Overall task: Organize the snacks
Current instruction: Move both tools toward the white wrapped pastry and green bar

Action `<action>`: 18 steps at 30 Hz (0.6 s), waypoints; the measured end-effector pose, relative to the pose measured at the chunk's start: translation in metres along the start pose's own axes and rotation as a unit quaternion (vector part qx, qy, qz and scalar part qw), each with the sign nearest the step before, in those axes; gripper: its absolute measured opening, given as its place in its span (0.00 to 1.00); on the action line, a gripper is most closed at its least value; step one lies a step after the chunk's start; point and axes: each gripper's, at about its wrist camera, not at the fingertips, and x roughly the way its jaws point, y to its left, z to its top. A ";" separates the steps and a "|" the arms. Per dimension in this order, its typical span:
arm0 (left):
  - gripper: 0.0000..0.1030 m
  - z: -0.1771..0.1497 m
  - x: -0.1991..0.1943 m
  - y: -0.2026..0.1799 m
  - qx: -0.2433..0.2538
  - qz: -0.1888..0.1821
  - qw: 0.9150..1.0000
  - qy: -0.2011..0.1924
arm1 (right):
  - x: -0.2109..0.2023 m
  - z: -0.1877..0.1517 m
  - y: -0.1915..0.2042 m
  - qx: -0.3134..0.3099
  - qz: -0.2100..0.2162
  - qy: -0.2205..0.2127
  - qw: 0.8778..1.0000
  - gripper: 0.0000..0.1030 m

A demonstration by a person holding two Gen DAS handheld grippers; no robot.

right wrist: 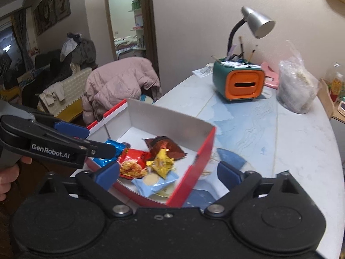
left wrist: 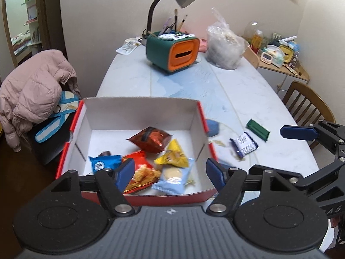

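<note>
The red-and-white cardboard box (left wrist: 138, 116) on the table (left wrist: 248, 90) looks light and bendable, best lifted by a side wall. The packets inside, like the red chip bag (left wrist: 141, 172), seem crinkly and crushable; pinch a sealed edge. The green bar (left wrist: 257, 129) lies outside. Each hand-held gripper, left (left wrist: 170, 170) and right (right wrist: 170, 174), gapes wide, empty.

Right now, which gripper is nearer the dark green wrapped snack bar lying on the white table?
Right. The right gripper is just beside the green bar; the left gripper is over the red cardboard box, farther off.
</note>
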 end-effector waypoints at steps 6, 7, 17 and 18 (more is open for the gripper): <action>0.70 0.002 0.003 -0.030 -0.001 -0.010 1.000 -0.005 | -0.023 -0.009 -0.030 0.015 -0.006 -0.021 1.000 1.00; 0.71 0.002 0.003 -0.035 0.000 -0.012 1.000 -0.005 | -0.027 -0.011 -0.035 0.016 -0.007 -0.024 1.000 1.00; 0.72 0.005 0.030 -0.094 -0.006 -0.028 1.000 0.004 | -0.047 -0.033 -0.098 0.043 -0.042 -0.020 0.998 1.00; 0.72 0.005 0.034 -0.100 -0.007 -0.029 1.000 0.006 | -0.048 -0.035 -0.105 0.047 -0.045 -0.016 0.998 1.00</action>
